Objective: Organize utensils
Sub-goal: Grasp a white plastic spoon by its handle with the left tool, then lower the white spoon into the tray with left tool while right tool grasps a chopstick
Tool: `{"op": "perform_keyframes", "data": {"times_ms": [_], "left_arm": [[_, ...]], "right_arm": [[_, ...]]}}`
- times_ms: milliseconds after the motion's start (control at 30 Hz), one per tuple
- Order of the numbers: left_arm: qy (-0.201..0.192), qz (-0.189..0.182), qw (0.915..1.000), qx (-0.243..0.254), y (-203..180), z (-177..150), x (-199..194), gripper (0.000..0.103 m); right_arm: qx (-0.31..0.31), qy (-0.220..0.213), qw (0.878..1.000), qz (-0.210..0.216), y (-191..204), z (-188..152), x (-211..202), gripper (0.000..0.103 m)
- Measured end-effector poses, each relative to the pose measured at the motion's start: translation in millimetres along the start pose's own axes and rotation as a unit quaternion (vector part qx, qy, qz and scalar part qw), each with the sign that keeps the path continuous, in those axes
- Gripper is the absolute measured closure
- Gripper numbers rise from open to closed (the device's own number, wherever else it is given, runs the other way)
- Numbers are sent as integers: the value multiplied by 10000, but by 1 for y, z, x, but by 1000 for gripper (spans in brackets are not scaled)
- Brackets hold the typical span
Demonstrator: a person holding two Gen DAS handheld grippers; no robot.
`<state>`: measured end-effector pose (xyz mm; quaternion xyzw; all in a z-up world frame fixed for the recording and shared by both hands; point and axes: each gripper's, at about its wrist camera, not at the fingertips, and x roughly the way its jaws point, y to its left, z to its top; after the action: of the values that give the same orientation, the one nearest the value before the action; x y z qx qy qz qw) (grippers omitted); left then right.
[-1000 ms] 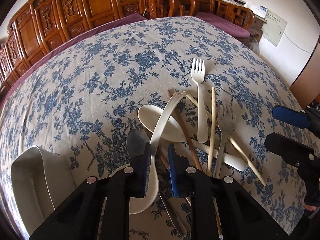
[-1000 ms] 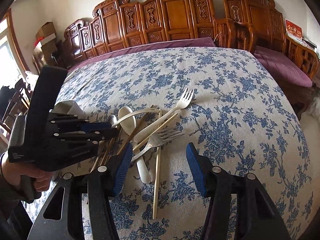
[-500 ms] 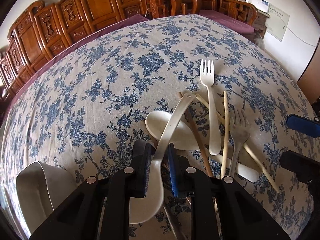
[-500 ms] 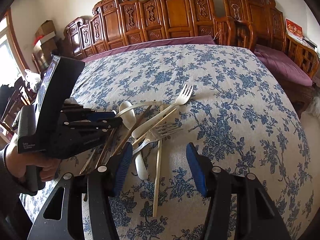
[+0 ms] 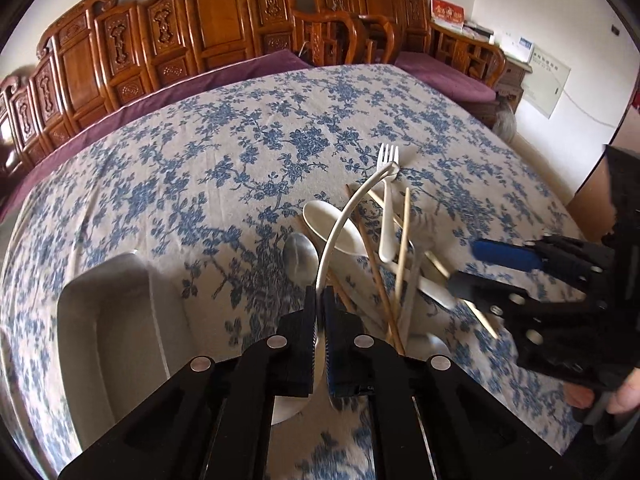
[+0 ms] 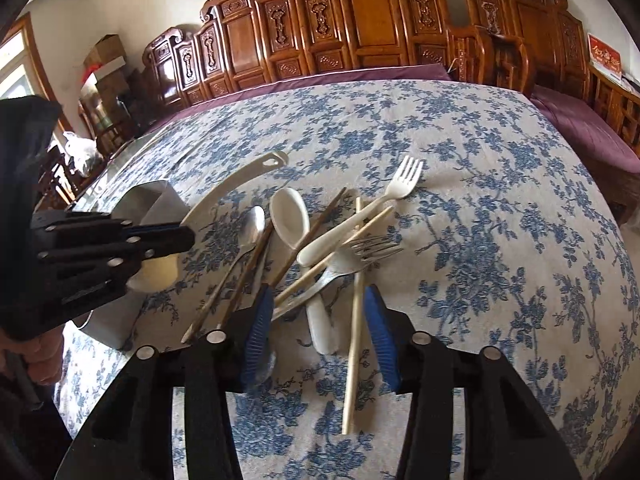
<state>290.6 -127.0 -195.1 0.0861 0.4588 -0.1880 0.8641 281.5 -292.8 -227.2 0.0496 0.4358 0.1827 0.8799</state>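
Your left tool (image 5: 319,300) is clenching the curved handle of a white ladle (image 5: 344,216), lifting it clear of the utensil pile (image 6: 320,248) on the surface (image 5: 224,160). Your right tool (image 6: 320,332) has just been narrowing, its pads apart around a pale chopstick (image 6: 354,320) and white spoon handle, seemingly not pressing either. The gray tray (image 5: 120,320) is lying at 8 o'clock from the pile.

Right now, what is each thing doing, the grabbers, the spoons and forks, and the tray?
Left gripper: shut on the big white ladle.
Big white ladle: lifted, tilted.
Right gripper: open, jaws just closing around the pale chopstick.
White fork: lying in the pile.
Tray: on the tablecloth.
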Motion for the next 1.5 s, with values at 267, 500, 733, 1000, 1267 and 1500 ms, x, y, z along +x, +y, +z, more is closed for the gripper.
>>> {"op": "perform_keyframes", "data": {"times_ms": [267, 500, 733, 1000, 1267, 1500], "left_arm": [[-322, -226, 9989, -253, 11, -29, -43, 100], [-544, -300, 9972, -420, 27, -46, -66, 100], [-642, -398, 9960, -485, 40, -49, -72, 100], [-760, -495, 9936, -672, 60, -47, -83, 100], [-836, -416, 9922, -826, 77, -48, -93, 100], [-756, -343, 9922, -930, 94, -49, -91, 100]], "right_arm": [[-307, 127, 9993, 185, 36, -2, 15, 76], [-302, 160, 9994, 30, 46, 1, 24, 77], [-323, 395, 9975, -493, 54, 14, 46, 78], [-374, 898, 9889, -1123, 59, 25, 73, 80], [-242, 1139, 9837, -1367, 59, 27, 78, 93], [-181, 1013, 9852, -1368, 64, 31, 57, 97]]}}
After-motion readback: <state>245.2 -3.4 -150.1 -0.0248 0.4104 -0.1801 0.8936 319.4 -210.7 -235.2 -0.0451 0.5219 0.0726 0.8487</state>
